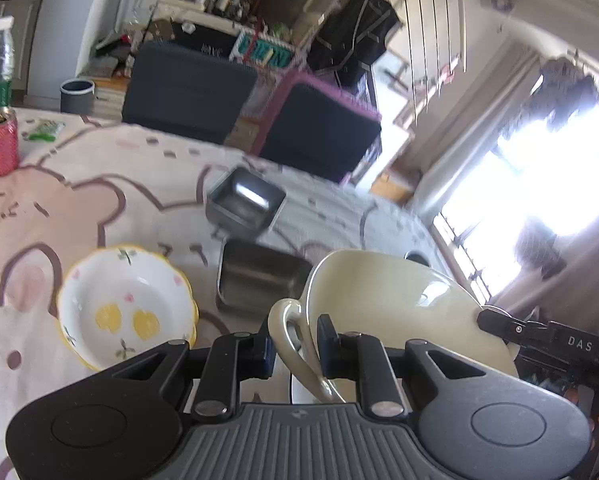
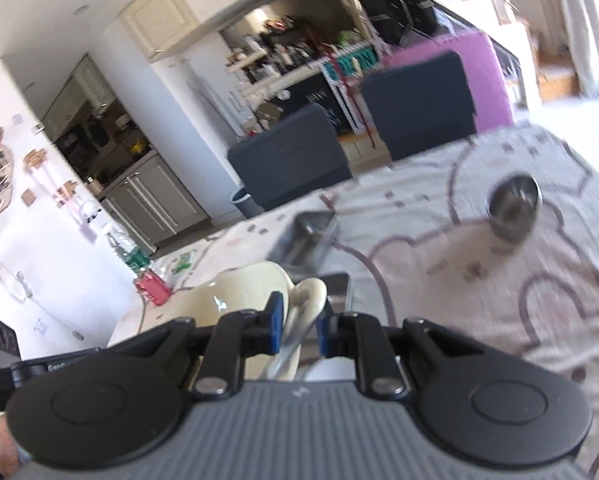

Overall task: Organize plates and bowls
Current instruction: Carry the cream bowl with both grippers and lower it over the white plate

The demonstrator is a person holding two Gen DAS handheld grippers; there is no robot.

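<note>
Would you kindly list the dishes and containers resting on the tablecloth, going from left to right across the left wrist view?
Red can → floral bowl → square metal tins → cream two-handled bowl, held up at its handles rather than resting.

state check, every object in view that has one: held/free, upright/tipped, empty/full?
cream two-handled bowl: lifted, tilted, empty, a handle in each gripper
left hand-held gripper: shut on one handle
right hand-held gripper: shut on the other handle
floral bowl: upright, empty
square steel tins: upright, empty
round steel bowl: upright, blurred
red can: upright, opened
</note>
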